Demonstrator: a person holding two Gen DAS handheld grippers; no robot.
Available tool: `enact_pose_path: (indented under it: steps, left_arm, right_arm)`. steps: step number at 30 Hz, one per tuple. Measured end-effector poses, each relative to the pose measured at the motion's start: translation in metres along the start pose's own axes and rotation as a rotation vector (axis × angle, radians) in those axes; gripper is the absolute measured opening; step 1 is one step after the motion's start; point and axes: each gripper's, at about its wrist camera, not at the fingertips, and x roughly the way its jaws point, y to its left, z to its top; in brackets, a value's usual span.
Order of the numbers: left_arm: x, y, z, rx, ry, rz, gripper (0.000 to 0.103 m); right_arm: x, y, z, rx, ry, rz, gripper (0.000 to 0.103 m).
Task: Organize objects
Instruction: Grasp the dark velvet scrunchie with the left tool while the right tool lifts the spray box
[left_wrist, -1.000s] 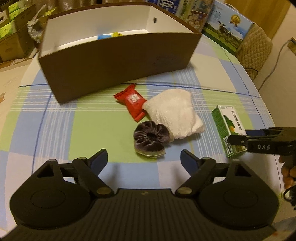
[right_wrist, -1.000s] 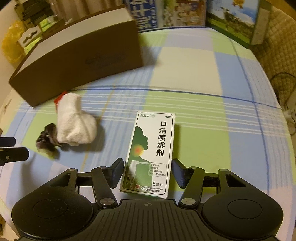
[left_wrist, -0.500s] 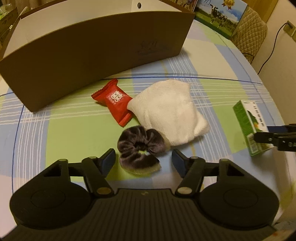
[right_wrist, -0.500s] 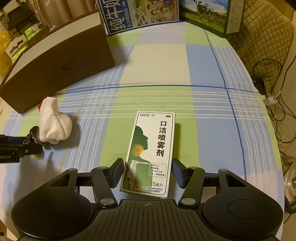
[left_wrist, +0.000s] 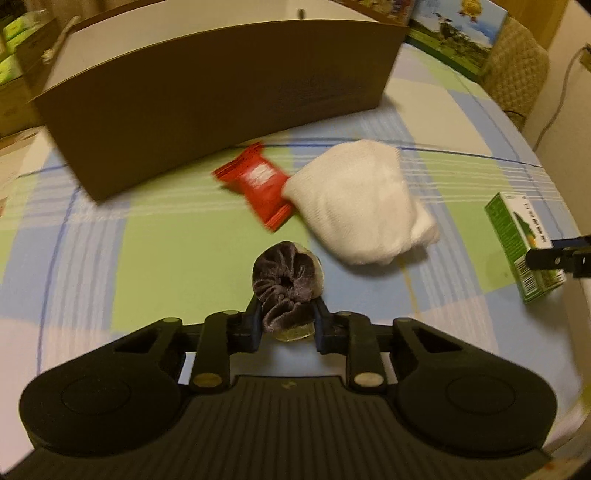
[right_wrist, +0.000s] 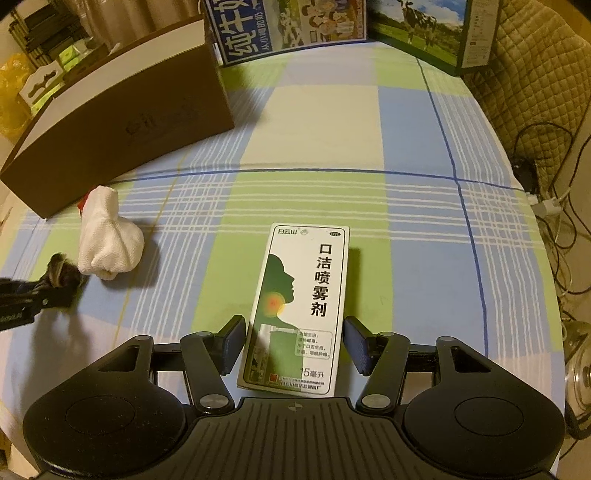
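Note:
My left gripper (left_wrist: 285, 318) is shut on a dark purple velvet scrunchie (left_wrist: 288, 277), squeezed upright between the fingers just above the tablecloth. Beyond it lie a red snack packet (left_wrist: 255, 184) and a rolled white cloth (left_wrist: 358, 203). My right gripper (right_wrist: 294, 345) stands open, its fingers on either side of a green and white spray box (right_wrist: 301, 306) that lies flat on the table; neither pad visibly touches it. The same box (left_wrist: 524, 243) shows at the right edge of the left wrist view. The right wrist view catches the white cloth (right_wrist: 109, 236) and scrunchie (right_wrist: 59, 271) at far left.
A long brown box (left_wrist: 207, 92) with a white inside stands open at the back of the checked tablecloth (right_wrist: 417, 258). Printed cartons (right_wrist: 291, 26) line the far edge. A quilted chair back (right_wrist: 532, 74) and cables (right_wrist: 554, 206) sit off the table's right side.
My left gripper moved forward over the scrunchie and shut on it, bunching it upright. The right gripper stayed open around the spray box, barely shifting.

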Motion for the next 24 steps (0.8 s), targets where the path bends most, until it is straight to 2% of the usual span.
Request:
enact_pose_path:
  steps: [13, 24]
  left_arm:
    - [-0.043, 0.023, -0.045, -0.205, 0.006, 0.160, 0.020]
    - [-0.076, 0.008, -0.058, -0.286, -0.045, 0.193, 0.020]
  right_arm:
    - [0.017, -0.008, 0.015, -0.033, 0.009, 0.033, 0.058]
    - [0.014, -0.010, 0.015, -0.131, -0.001, 0.082, 0.054]
